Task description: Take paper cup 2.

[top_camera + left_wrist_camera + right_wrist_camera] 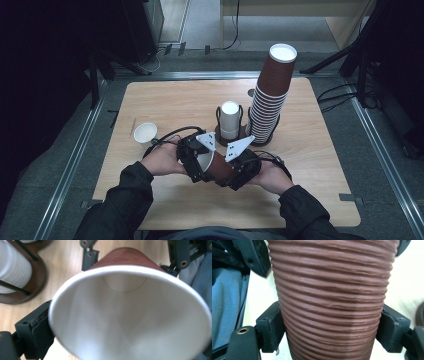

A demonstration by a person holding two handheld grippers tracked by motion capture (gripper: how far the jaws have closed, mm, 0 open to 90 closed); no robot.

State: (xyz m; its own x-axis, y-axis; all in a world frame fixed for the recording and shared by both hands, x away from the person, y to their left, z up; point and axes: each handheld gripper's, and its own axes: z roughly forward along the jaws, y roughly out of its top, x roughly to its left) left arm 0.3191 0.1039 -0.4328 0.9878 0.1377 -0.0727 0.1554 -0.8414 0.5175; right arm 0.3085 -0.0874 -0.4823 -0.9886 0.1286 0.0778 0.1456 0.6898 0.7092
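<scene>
The brown cup point(218, 166) is held on its side just above the near middle of the table point(165, 100), mouth facing left, between the two grippers. The right gripper point(239, 172) pinches the ribbed wall of the cup; in the right gripper view both pads point(270, 328) press against the ridges on either side. The left gripper point(192, 161) sits at the mouth; in the left gripper view one pad point(41, 331) lies against the outside of the white rim, but whether its jaws clamp the rim cannot be told.

Far of the hands stand a holder with a white stack point(230, 120) and, to its right, a tall brown stack point(270, 95) leaning right at its top. A single white cup point(145, 133) stands at the left, near the left hand.

Risks, as judged:
- Paper wall is soft; a harder squeeze by the right gripper would likely crease or oval the cup.
- The rim looks already slightly flattened in the left gripper view; pulling on it could tear or fold it.
- If this is two nested cups being parted, a sudden release could send one skidding.
- A raised elbow or the cup's base swinging far could knock the leaning brown stack
</scene>
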